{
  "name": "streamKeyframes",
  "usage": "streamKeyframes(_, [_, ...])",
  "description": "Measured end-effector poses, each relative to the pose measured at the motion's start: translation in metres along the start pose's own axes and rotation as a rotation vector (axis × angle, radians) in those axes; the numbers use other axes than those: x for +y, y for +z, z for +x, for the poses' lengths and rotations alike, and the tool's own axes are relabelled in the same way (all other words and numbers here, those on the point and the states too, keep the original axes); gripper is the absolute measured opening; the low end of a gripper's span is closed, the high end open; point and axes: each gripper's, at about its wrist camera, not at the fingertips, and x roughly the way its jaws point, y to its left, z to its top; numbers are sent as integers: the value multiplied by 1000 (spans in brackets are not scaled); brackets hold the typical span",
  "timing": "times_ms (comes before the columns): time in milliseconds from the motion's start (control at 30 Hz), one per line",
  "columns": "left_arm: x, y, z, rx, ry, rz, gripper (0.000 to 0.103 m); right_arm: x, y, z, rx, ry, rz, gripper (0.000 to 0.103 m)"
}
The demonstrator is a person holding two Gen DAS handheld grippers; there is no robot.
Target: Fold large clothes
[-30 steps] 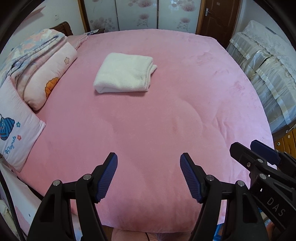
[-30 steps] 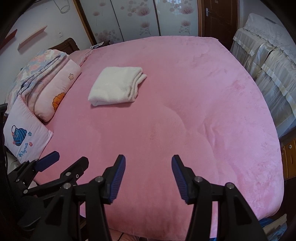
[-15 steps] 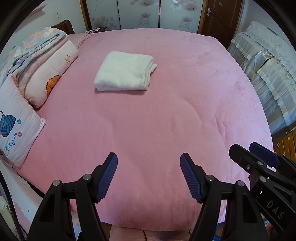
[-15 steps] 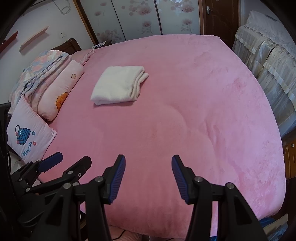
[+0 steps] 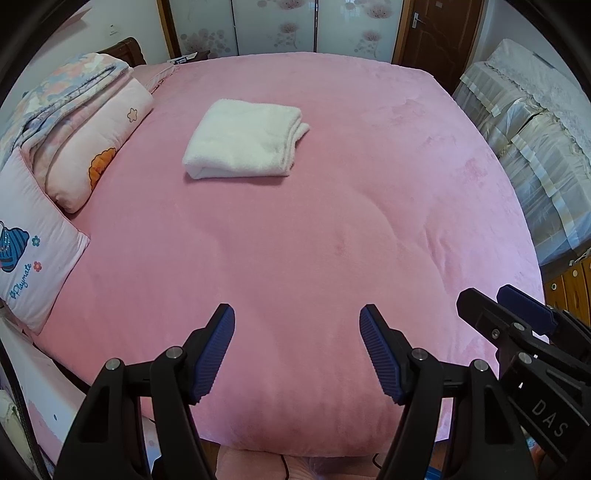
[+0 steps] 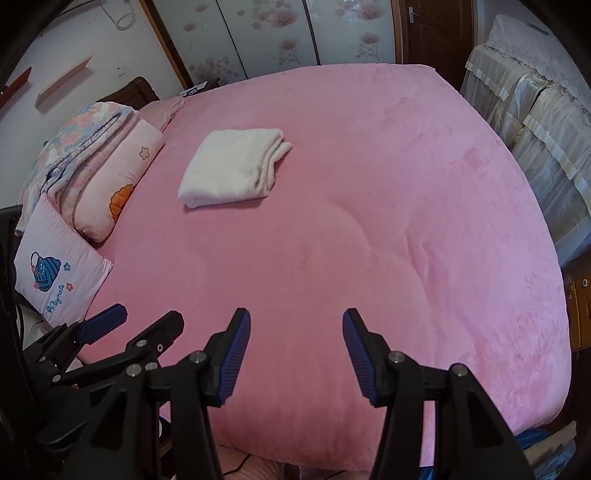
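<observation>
A white fluffy garment (image 5: 244,139) lies folded into a neat rectangle on the pink bed (image 5: 332,229), toward the far left; it also shows in the right wrist view (image 6: 232,167). My left gripper (image 5: 297,321) is open and empty, held above the near edge of the bed. My right gripper (image 6: 296,325) is open and empty too, beside the left one. The right gripper shows at the right edge of the left wrist view (image 5: 517,317), and the left gripper at the lower left of the right wrist view (image 6: 122,325). Both are far from the garment.
Pink pillows (image 5: 33,258) and a folded floral quilt (image 5: 66,92) lie along the bed's left side. A covered sofa (image 5: 535,129) stands at the right, a wooden cabinet (image 5: 569,280) near it. Wardrobe doors (image 5: 280,26) and a brown door (image 5: 436,33) are behind.
Both grippers have drawn back slightly from the bed and stayed open. The folded garment has not moved.
</observation>
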Motion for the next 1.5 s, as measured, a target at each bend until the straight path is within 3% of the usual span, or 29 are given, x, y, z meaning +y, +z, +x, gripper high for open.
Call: streamKeyframes(1500, [-11,-10,-6,-18,1,13,69,-2,-6,-8,-16,1,10,52])
